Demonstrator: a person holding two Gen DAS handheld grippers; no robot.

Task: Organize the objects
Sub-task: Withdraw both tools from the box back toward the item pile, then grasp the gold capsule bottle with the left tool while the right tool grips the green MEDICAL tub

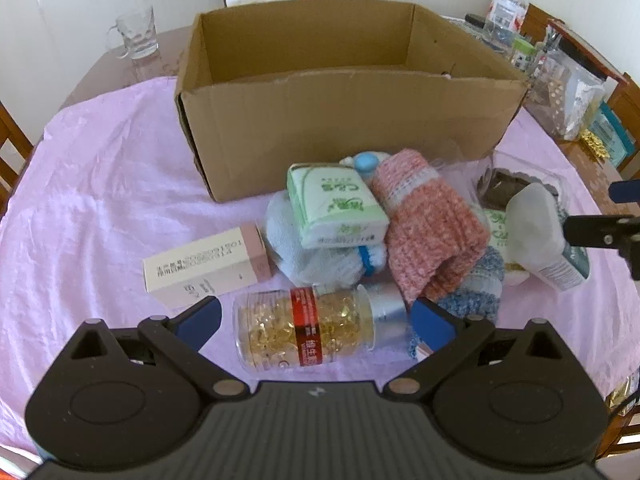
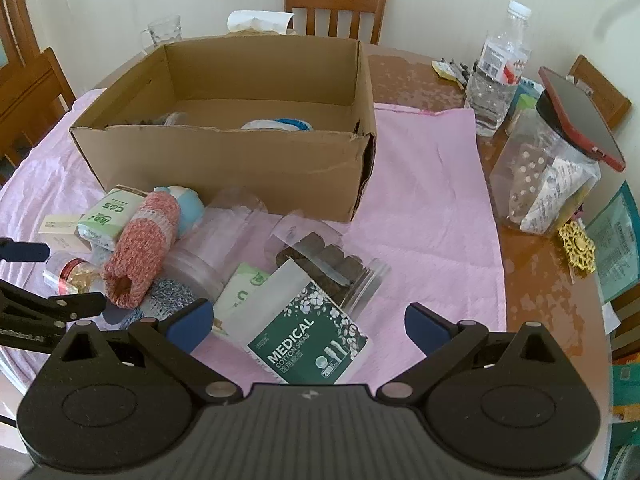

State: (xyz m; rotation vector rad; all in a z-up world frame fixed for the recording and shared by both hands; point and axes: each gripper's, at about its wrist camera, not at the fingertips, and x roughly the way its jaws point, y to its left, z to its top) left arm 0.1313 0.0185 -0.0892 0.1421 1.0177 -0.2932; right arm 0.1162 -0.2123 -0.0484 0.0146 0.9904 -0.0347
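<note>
We hold the left gripper [image 1: 316,320] spread wide around the capsule bottle [image 1: 316,330], low centre; lying round, it may roll when squeezed.

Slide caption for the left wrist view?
Open left gripper straddling a lying capsule bottle before the cardboard box.

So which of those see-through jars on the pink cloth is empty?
The clear jar lying beside the pink sock; the other holds brown pieces.
</note>
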